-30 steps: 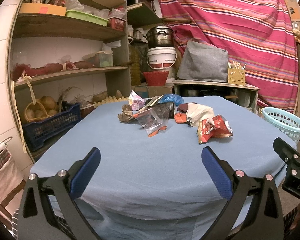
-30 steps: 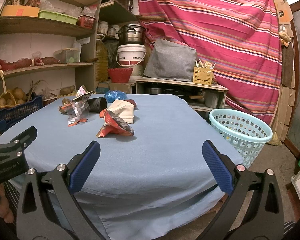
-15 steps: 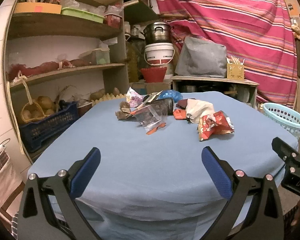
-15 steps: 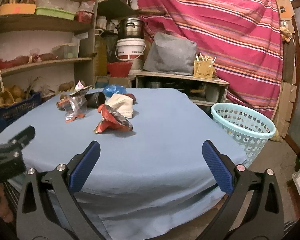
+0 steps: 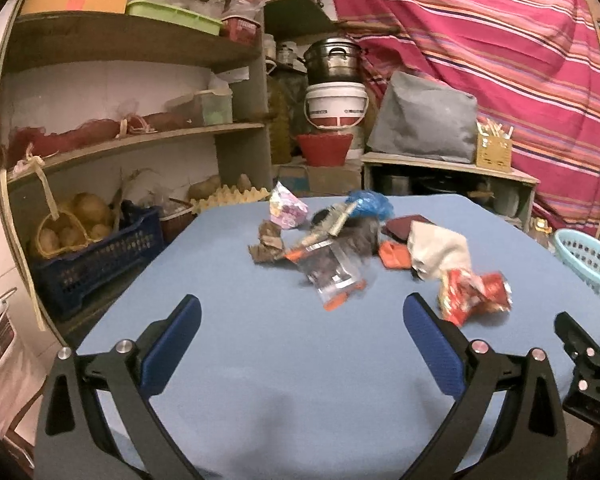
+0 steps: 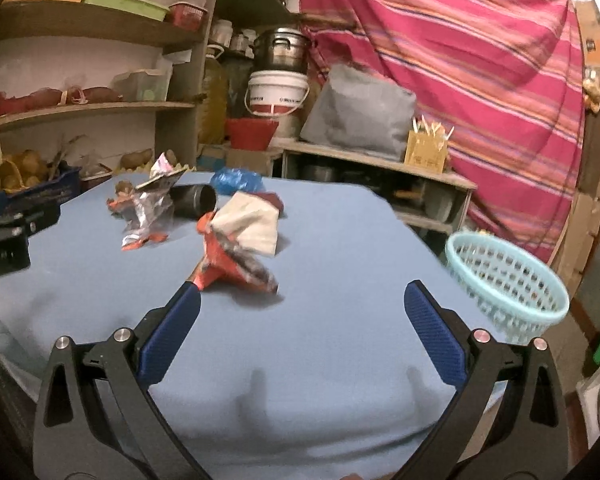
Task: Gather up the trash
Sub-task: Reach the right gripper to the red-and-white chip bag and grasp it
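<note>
A pile of trash lies on the blue-covered table (image 5: 284, 360): a red crumpled wrapper (image 5: 476, 294) (image 6: 232, 266), a clear plastic bag (image 5: 332, 272) (image 6: 146, 216), a white bag (image 5: 436, 248) (image 6: 252, 222), a blue bag (image 5: 370, 202) (image 6: 236, 180), a black cup (image 6: 194, 200) and a brown crumple (image 5: 268, 244). My left gripper (image 5: 300, 320) is open and empty, short of the clear bag. My right gripper (image 6: 302, 312) is open and empty, just short of the red wrapper. A light blue basket (image 6: 508, 280) (image 5: 584, 250) stands right of the table.
Wooden shelves (image 5: 132, 136) with produce and a dark blue crate (image 5: 96, 256) stand to the left. A low bench (image 6: 376, 168) with a grey bag, pots and buckets stands behind the table. A striped red curtain (image 6: 460, 60) hangs at the back.
Both grippers have moved forward over the table toward the trash pile; the trash looks larger and nearer. Both stay open and empty.
</note>
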### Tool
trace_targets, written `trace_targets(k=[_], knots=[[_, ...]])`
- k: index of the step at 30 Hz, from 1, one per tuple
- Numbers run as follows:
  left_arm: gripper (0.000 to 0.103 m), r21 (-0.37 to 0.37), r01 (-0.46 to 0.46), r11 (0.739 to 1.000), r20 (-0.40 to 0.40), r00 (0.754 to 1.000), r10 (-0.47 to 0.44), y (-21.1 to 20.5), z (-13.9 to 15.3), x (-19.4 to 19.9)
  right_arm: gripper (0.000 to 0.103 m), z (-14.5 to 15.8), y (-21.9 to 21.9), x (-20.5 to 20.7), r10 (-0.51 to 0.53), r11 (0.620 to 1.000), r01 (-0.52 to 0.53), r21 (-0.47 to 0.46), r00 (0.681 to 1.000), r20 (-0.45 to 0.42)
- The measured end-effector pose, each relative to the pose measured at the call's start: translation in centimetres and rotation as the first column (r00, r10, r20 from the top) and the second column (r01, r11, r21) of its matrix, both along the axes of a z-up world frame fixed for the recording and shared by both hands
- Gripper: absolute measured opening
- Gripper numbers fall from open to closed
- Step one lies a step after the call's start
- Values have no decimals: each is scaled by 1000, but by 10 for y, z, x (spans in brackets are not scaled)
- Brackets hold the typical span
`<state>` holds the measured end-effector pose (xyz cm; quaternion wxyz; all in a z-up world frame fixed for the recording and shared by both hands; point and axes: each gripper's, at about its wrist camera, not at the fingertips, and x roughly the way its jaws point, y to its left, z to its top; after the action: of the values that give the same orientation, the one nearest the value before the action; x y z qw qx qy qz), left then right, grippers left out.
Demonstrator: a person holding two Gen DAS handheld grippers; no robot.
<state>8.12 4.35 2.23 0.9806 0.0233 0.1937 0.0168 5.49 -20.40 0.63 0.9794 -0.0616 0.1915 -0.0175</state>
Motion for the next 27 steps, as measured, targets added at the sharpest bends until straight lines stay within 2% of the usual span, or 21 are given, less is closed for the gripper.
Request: trace_targets(k=[8,15,21,23,25,26,27], knots=[[99,41,-61,997,40,997,59,23,13,31,99,3,5,53,24,999,-20,46,996,-90],[99,0,-64,998,16,998,64,48,15,60,99,3,23,72,67,998,-64,25,991,-115],[99,-20,-64,998,-34,997,64,54,2,73,99,-8,35,100,82,996,-85,-12,978,-193],[99,-34,-61,998,-57,997,59,57,0,77,93,-11,37,109,83,996,-89,-16,972,-220],[99,-46,-66,997,-75,995,62,59,-2,81,68,-13,37,115,102,994,-108,-11,965,-242],[99,-48,-67,997,-77,995,64,60,-3,81,64,-14,37,117,111,993,-116,-8,961,-252],[99,-46,-66,997,-81,995,62,59,-3,83,54,-15,37,118,121,992,-126,-1,957,-262]])
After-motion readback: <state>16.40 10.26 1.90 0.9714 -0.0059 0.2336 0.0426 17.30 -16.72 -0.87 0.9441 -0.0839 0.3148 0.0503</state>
